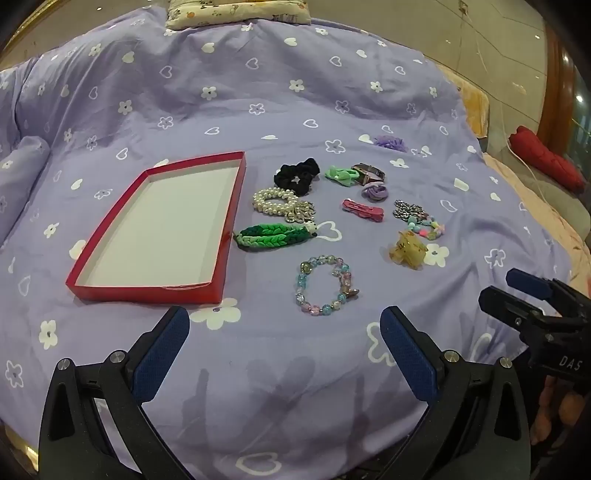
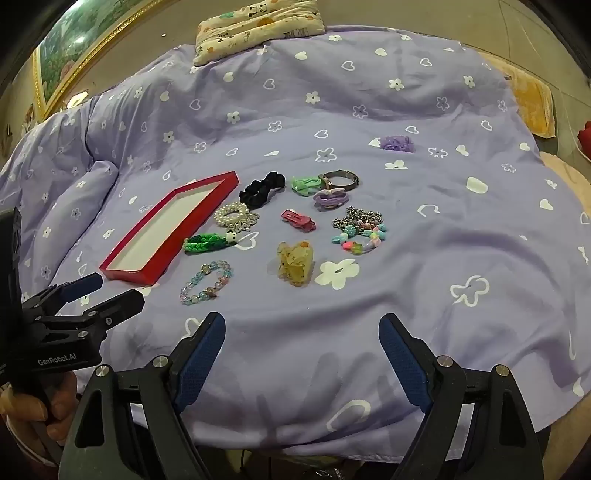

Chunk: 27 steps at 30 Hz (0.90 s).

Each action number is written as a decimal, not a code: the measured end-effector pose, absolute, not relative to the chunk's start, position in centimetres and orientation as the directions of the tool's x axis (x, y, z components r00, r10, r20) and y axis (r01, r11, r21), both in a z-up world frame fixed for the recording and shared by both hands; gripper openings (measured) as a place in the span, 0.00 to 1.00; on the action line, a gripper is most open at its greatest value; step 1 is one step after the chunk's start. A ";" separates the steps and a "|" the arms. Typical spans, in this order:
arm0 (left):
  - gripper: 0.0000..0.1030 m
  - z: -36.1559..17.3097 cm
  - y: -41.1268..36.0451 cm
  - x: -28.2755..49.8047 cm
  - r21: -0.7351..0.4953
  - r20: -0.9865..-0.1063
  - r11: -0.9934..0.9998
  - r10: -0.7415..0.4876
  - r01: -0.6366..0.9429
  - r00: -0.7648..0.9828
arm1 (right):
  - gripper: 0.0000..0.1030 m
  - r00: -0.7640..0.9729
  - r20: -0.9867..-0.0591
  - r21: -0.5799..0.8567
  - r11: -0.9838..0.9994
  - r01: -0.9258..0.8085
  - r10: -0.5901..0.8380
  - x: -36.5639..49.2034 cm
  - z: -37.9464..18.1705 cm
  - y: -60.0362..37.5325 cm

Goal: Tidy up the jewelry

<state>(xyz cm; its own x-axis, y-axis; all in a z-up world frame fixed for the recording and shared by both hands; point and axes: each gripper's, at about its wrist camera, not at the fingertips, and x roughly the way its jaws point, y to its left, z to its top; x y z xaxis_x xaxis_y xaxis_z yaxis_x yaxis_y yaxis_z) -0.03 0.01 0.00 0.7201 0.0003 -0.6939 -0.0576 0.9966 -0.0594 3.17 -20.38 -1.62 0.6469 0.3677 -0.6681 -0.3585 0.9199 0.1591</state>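
My left tool point(image 1: 284, 332) hangs over the near edge of the bed point(image 1: 295, 110), tilted down, its two blue pads wide apart with nothing between them. My right tool point(image 2: 302, 339) sits beside it, also tilted down, pads apart and empty.

The red tray point(image 1: 236, 199) lies on the purple flowered cover to the left of the jewelry. Its white floor is bare.

Items right of the tray, all on the cover:
- black scrunchie point(image 1: 296, 175), farthest of the left column.
- pearl bracelet point(image 1: 275, 201) just in front of it, with a silver charm touching it.
- green braided band point(image 1: 273, 236) next, its left end close to the tray wall.
- glass bead bracelet point(image 1: 325, 284), nearest to my left tool.
- pink hair clip point(image 1: 362, 209) in the middle of the group.
- green bow point(image 1: 340, 174), touching a metal bangle point(image 1: 371, 172); a purple hair tie point(image 1: 375, 192) just in front of them.
- chain point(image 1: 410, 210) with a pastel bead string point(image 1: 428, 225) touching it.
- amber claw clip point(image 2: 295, 266), nearest to my right tool.
- purple flower piece point(image 2: 397, 143), well apart, farther up the bed.

A printed pillow point(image 2: 258, 29) lies at the head of the bed.
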 end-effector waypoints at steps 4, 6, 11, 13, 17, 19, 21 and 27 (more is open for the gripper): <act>1.00 -0.1 0.0 -0.3 -0.055 -0.690 0.997 0.007 -0.062 0.724 | 0.85 0.660 -0.650 0.166 0.918 -0.360 0.377 3.3 -2.1 -20.1; 1.00 0.0 0.0 -0.4 -0.039 -0.691 0.998 0.015 -0.058 0.723 | 0.85 0.660 -0.650 0.163 0.918 -0.361 0.375 3.0 -1.6 -20.1; 1.00 -0.3 -0.3 -0.3 -0.037 -0.695 0.998 0.016 -0.059 0.719 | 0.85 0.655 -0.657 0.160 0.918 -0.362 0.373 3.0 -1.1 -20.1; 1.00 -0.3 -0.4 -0.4 -0.034 -0.693 0.998 0.019 -0.059 0.720 | 0.85 0.655 -0.655 0.162 0.918 -0.363 0.375 2.8 -1.2 -20.0; 1.00 -0.1 -0.2 -0.4 -0.045 -0.693 0.997 0.015 -0.063 0.721 | 0.85 0.659 -0.654 0.160 0.919 -0.361 0.373 2.8 -1.4 -20.0; 1.00 -0.1 -0.2 -0.3 -0.045 -0.693 0.997 0.014 -0.062 0.721 | 0.85 0.659 -0.653 0.161 0.919 -0.360 0.373 2.7 -1.4 -20.0; 1.00 -0.1 -0.2 -0.4 -0.040 -0.692 0.997 0.017 -0.063 0.721 | 0.85 0.660 -0.652 0.161 0.919 -0.359 0.372 2.8 -1.4 -20.0; 1.00 0.2 -0.2 -0.3 -0.033 -0.691 0.997 0.027 -0.068 0.723 | 0.85 0.660 -0.651 0.163 0.918 -0.361 0.375 2.7 -1.3 -20.0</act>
